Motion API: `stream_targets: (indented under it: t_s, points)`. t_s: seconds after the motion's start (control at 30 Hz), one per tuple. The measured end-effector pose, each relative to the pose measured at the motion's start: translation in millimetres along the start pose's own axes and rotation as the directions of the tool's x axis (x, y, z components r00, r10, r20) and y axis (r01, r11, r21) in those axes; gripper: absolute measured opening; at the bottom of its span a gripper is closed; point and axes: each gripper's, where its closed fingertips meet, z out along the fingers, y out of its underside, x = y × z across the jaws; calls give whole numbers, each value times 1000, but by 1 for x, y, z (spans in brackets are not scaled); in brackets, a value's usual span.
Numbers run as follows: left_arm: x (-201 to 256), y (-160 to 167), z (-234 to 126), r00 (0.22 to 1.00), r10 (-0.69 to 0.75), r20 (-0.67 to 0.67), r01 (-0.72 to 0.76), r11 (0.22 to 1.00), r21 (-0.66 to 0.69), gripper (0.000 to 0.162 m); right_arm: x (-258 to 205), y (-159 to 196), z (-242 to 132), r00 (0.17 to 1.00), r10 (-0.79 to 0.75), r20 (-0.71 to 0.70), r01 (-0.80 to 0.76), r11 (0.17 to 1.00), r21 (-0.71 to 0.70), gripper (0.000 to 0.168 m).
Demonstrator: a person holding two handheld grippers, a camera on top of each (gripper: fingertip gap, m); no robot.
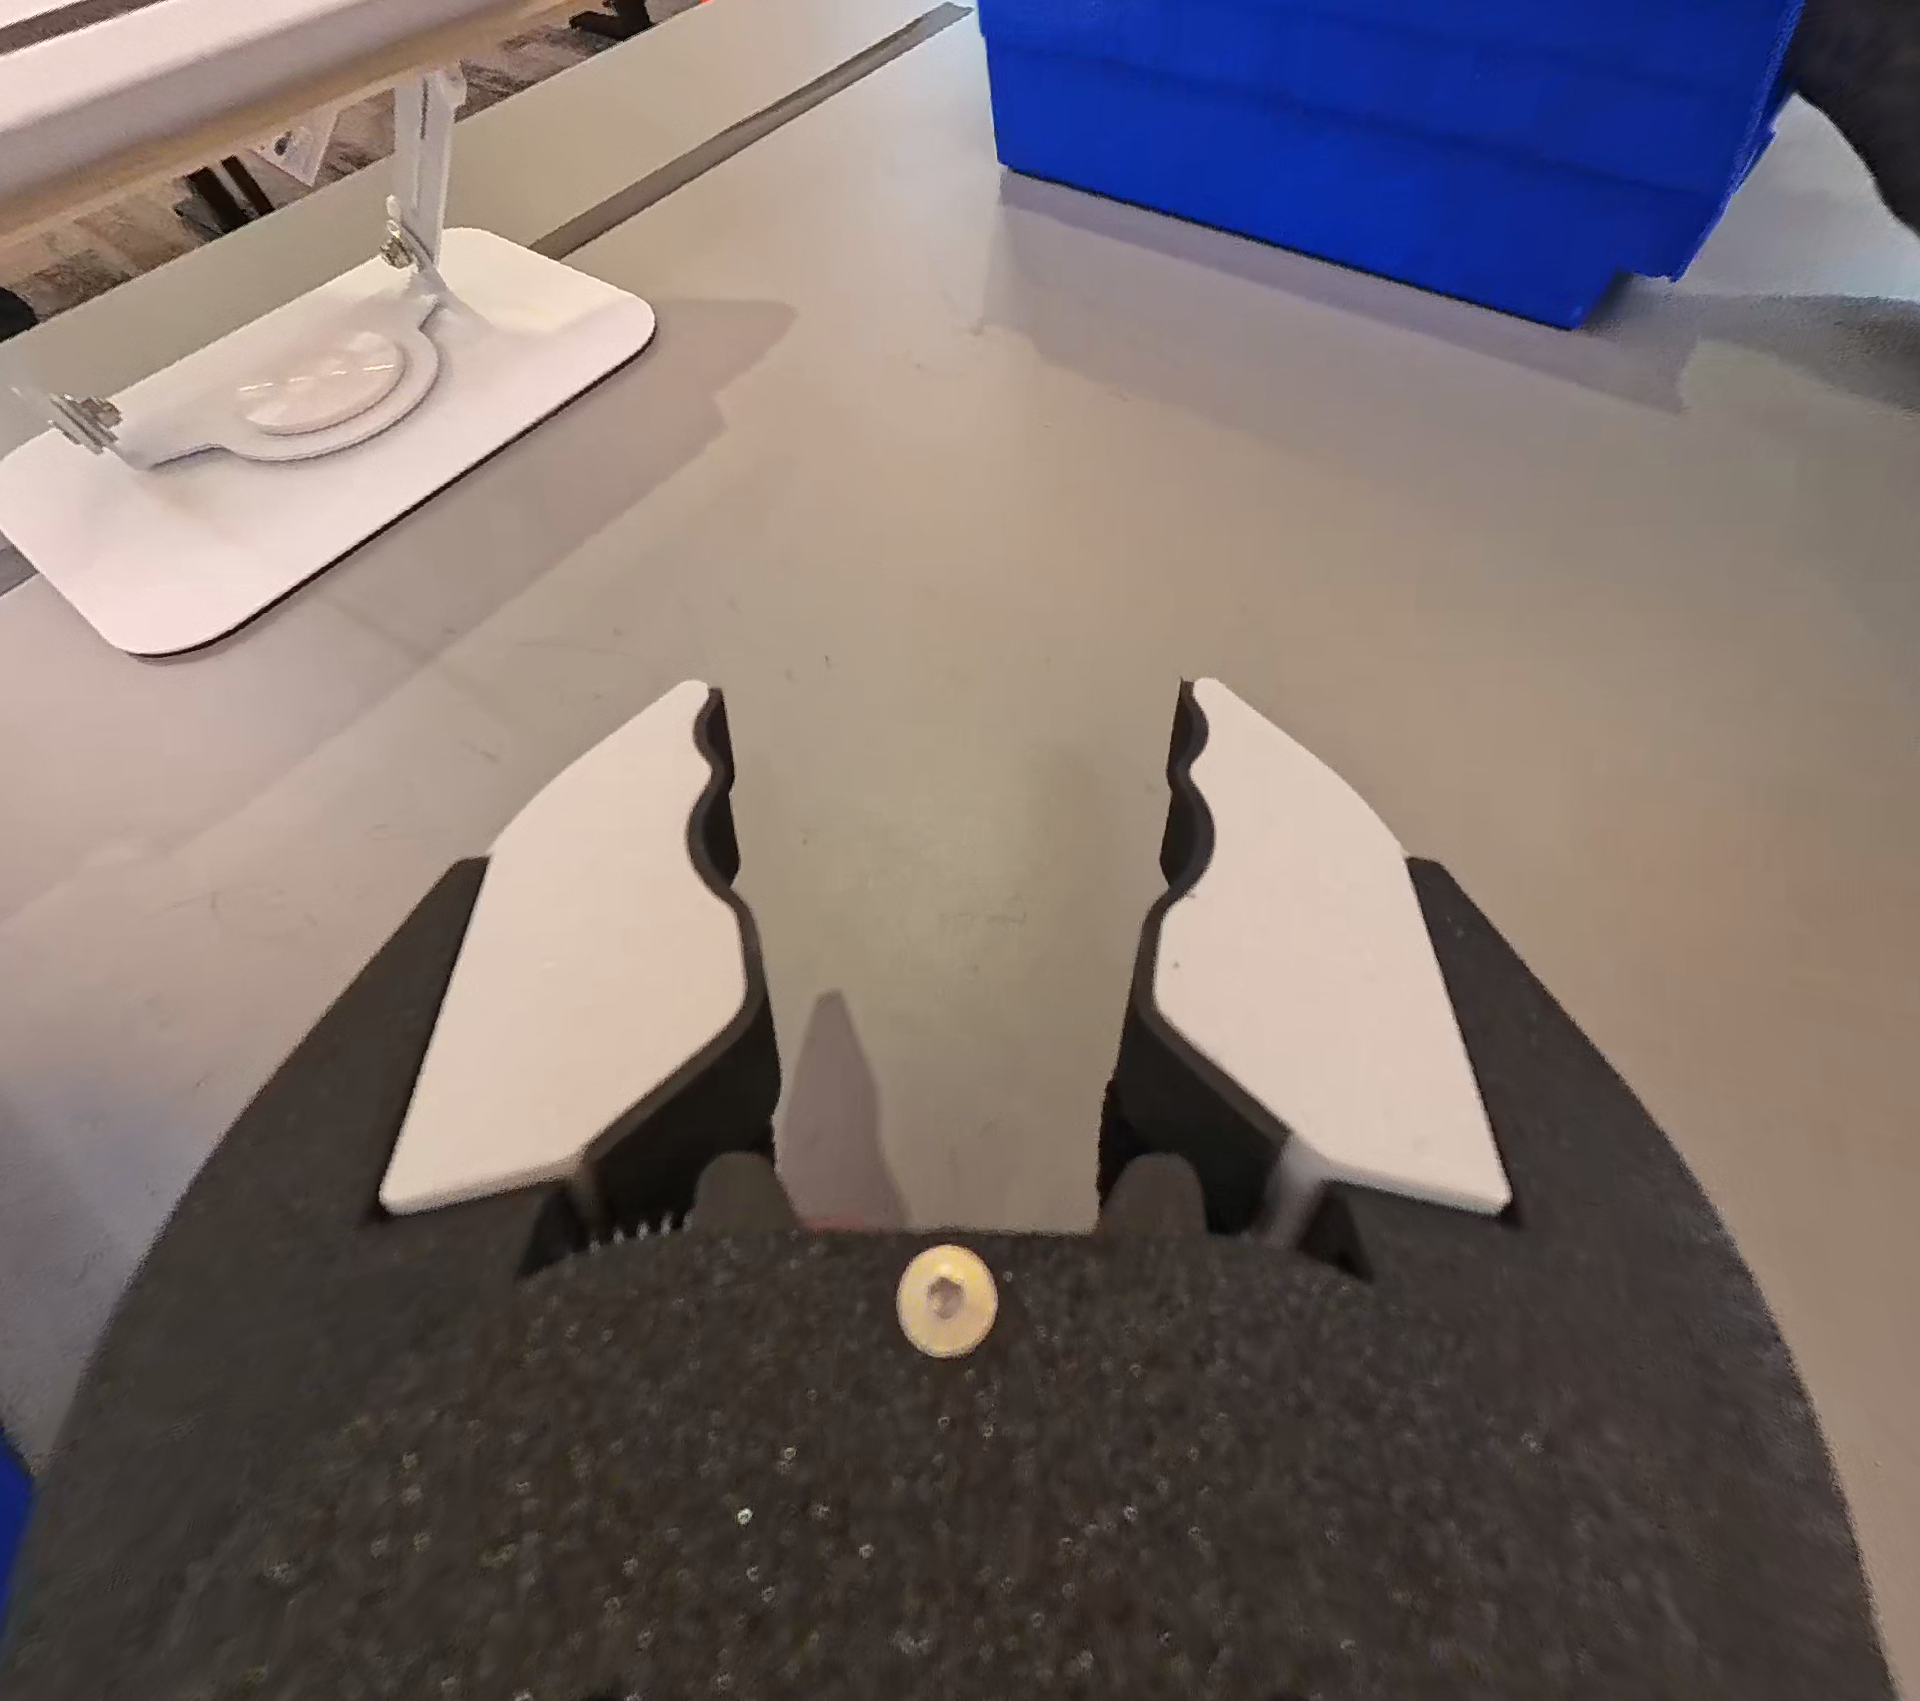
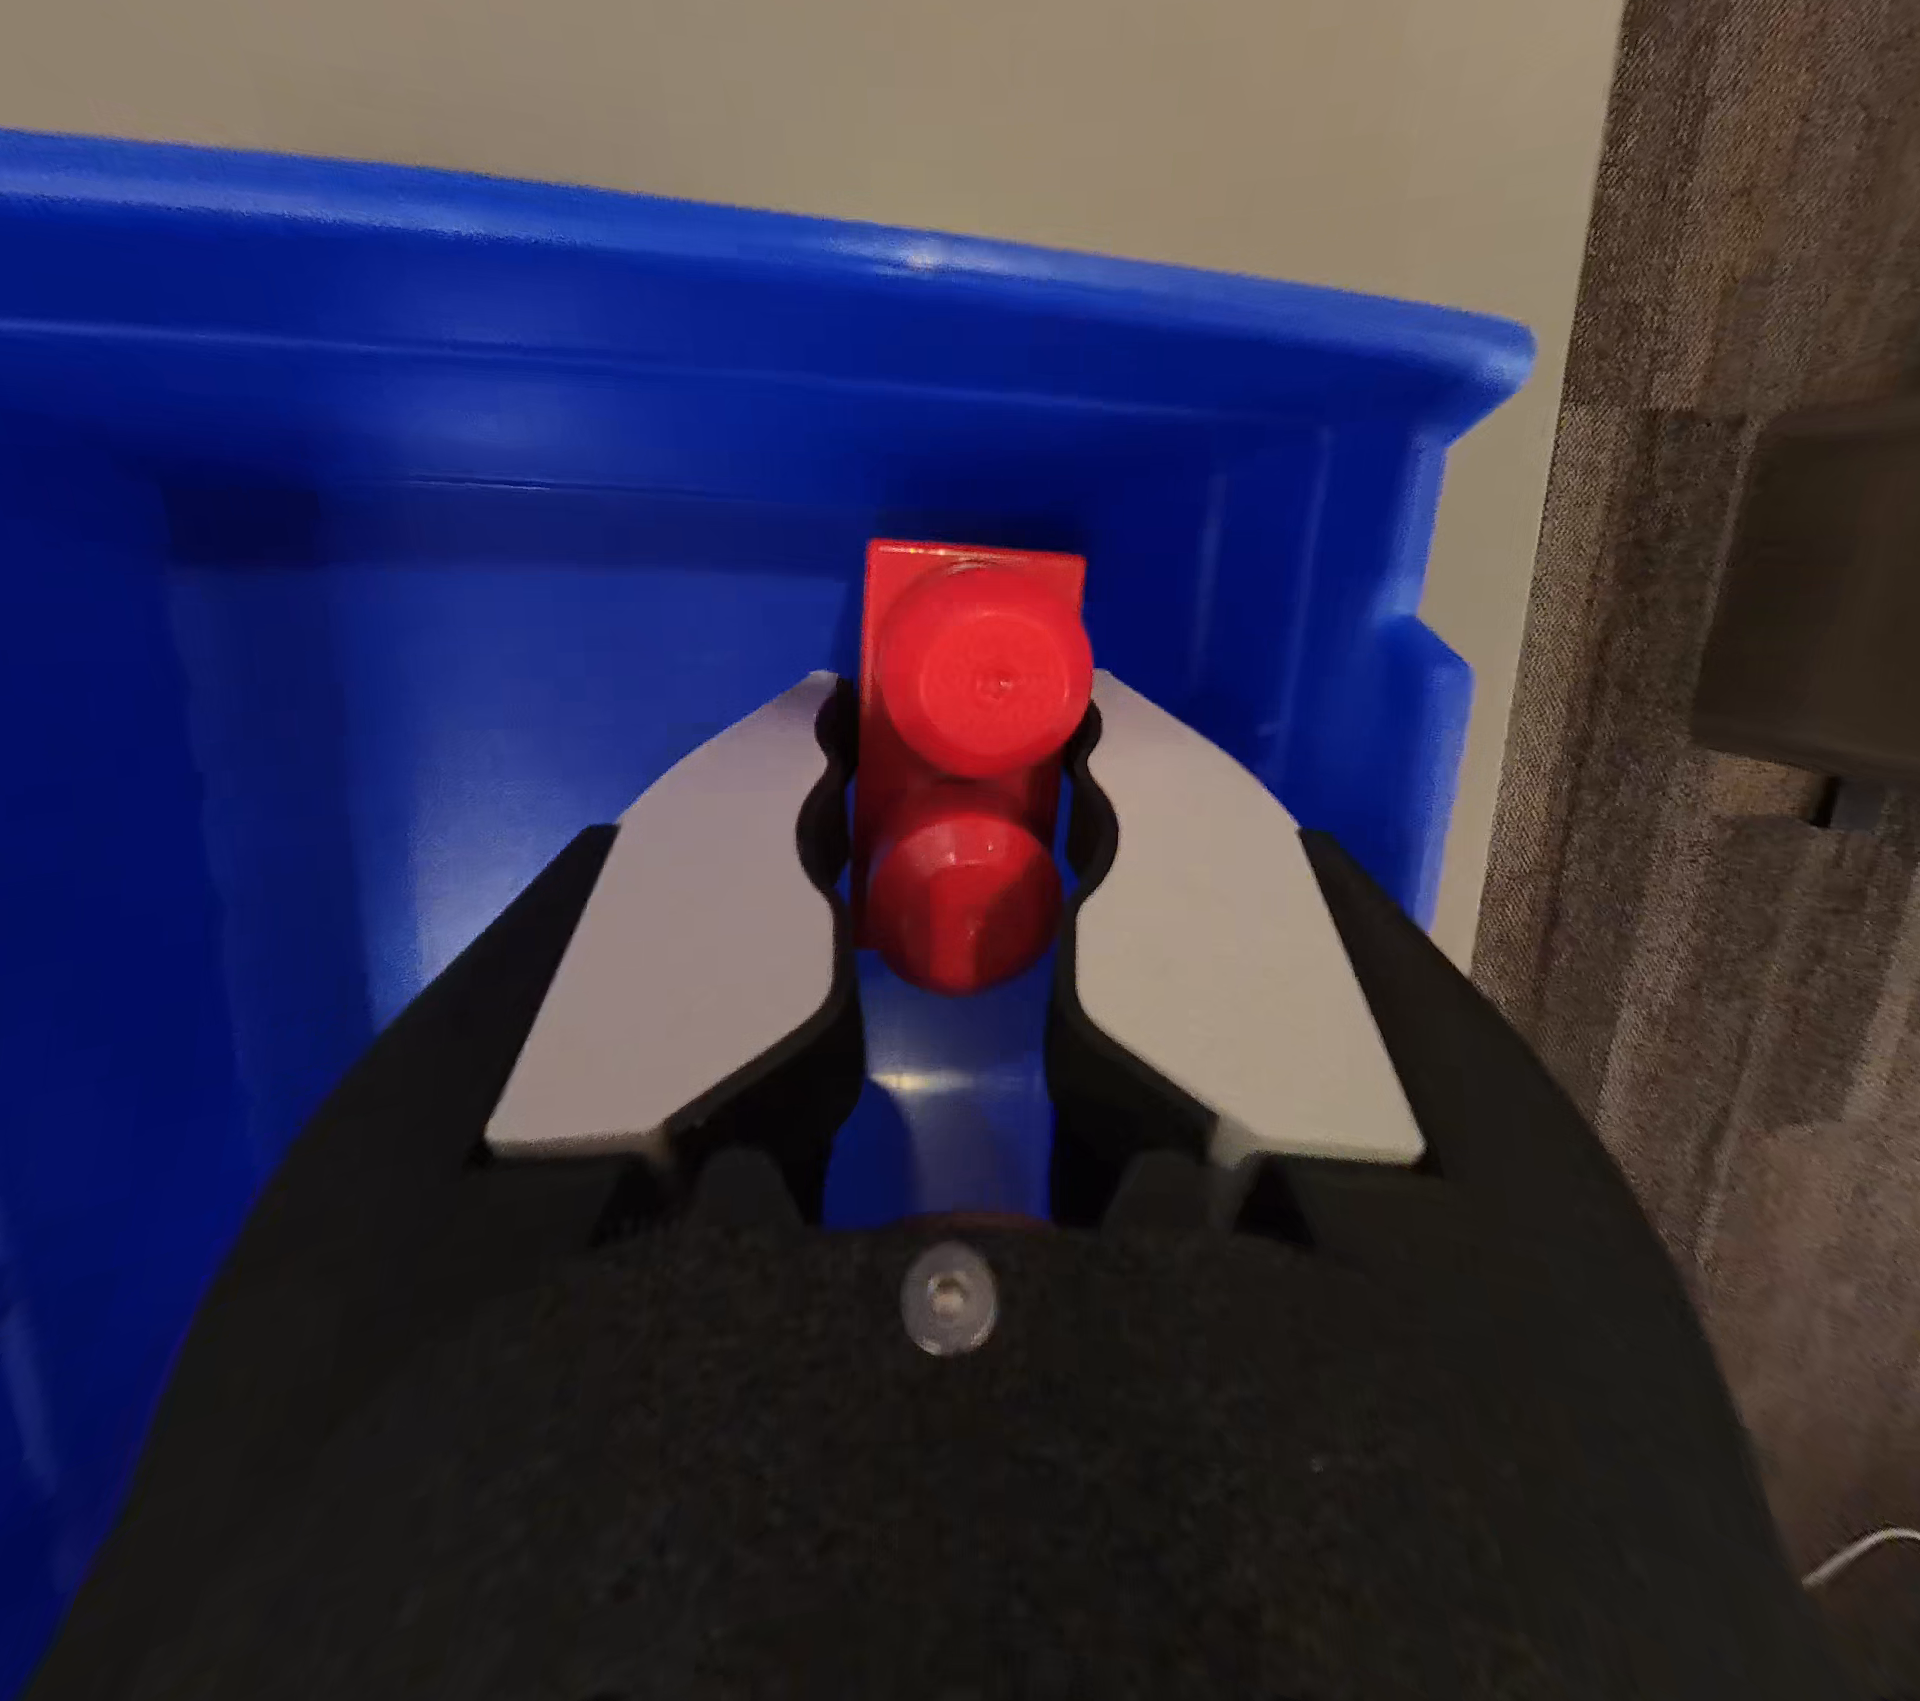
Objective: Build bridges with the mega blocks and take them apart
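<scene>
The right gripper (image 2: 961,716) pinches a red block (image 2: 971,742) by its sides, studs facing the camera, low-centre of frame inside the blue bin (image 2: 623,363). I'd worry the smooth block could twist or slip out, or clip the bin's wall just behind it on the way up. The left gripper (image 1: 951,695) hangs spread and empty over bare table (image 1: 1299,529), with open room ahead; a white stand (image 1: 312,446) crowds the upper left
</scene>
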Motion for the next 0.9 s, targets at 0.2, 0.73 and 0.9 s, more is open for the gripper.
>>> stream_targets:
  t_s: [0.2,0.73,0.9]
  points:
    - [0,2,0,1000,-17,-13,17,1000,-11,80,-1,5,3,999,-30,-19,29,999,-31,39]
    - [-7,2,2,999,-16,38,16,1000,-4,84,-198,53,-255,858,-425,288,-52,485,873,70]
    - [-3,8,6,999,-20,31,21,999,-27,83,-329,129,-202,655,-577,487,-101,572,814,69]
